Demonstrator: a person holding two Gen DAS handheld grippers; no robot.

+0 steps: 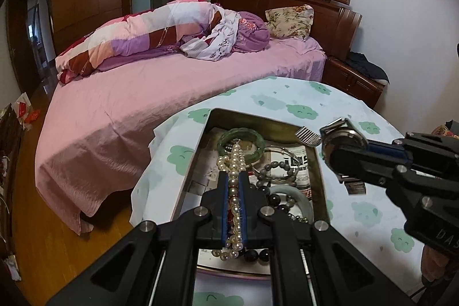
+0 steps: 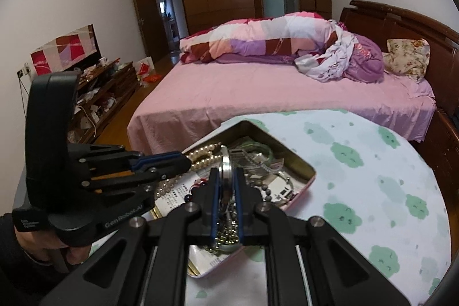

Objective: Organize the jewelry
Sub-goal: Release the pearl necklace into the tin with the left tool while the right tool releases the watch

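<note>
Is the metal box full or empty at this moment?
Partly full. The metal box holds a green bangle, dark beads and papers; the left gripper grips a pearl necklace above it.

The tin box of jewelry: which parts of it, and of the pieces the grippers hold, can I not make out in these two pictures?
- Left wrist view: the tin box near end is hidden behind the left gripper, shut on the pearl necklace.
- Right wrist view: the watch shows only edge-on in the right gripper; its dial is unreadable.
- Both views: printed paper lining the box is too small to read.
</note>
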